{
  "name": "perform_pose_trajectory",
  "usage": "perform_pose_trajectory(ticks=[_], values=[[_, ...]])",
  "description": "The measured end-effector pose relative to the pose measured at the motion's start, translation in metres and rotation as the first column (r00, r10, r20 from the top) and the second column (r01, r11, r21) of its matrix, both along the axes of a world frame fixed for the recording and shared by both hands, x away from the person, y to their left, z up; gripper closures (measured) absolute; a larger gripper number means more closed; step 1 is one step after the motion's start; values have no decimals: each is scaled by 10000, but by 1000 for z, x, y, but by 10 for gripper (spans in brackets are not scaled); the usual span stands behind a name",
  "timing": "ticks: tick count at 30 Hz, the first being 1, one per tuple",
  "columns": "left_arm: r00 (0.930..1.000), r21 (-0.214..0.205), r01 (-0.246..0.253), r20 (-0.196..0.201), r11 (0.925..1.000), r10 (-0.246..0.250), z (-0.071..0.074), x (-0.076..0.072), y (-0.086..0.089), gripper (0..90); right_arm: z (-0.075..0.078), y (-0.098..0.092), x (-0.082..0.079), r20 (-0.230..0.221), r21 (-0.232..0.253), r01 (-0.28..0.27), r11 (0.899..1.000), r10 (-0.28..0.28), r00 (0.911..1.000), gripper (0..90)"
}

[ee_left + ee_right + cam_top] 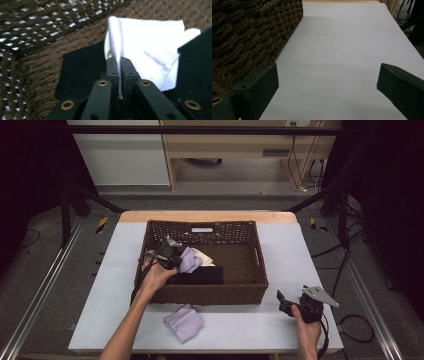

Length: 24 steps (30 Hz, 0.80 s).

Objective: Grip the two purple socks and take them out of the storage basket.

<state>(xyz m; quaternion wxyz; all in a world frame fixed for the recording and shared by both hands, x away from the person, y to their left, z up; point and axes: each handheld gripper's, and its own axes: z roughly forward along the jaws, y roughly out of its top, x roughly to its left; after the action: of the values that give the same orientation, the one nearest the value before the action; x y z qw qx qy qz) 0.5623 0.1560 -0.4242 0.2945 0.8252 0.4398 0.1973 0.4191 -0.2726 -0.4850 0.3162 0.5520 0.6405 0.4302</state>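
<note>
Inside the brown wicker basket [250,292] my left gripper [176,260] [119,60] is shut on a fold of a pale lavender cloth [190,260] [150,47], pinched between the two black jaws. Beneath it lie a black cloth [202,275] [80,67] and a cream cloth [206,257] on the basket floor. A second lavender cloth [184,322] lies crumpled on the table in front of the basket. My right gripper [285,303] [327,77] rests over the table at the basket's front right corner, jaws wide open with nothing between them.
The basket [249,32] stands in the middle of the grey table top [295,255] [342,50], with its wall close on the left in the right gripper view. Metal frame rails and cables run along both sides of the table.
</note>
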Motion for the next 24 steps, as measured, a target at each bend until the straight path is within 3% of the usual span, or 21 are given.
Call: perform_pose_trajectory(ticks=[4,9,12,17,24], values=[[9993,-424,39,363,9991,-24,6,-3,2,867,0,0,0,27,-9,-2,10000,2,10000,44],[9929,-1202,164,1187,9926,-20,13,-8,8,868,0,0,0,20,-29,41,10000,-41,10000,44],[9886,-1737,155,1502,9847,109,17,-10,12,868,0,0,0,18,1,38,10000,-38,10000,44],[9807,-2628,254,1939,9645,270,25,-12,17,868,0,-1,0,29,6,43,10000,-43,10000,45],[9596,-3033,461,2781,9518,422,43,-21,22,868,0,-1,0,6,32,63,10000,-63,10000,44]])
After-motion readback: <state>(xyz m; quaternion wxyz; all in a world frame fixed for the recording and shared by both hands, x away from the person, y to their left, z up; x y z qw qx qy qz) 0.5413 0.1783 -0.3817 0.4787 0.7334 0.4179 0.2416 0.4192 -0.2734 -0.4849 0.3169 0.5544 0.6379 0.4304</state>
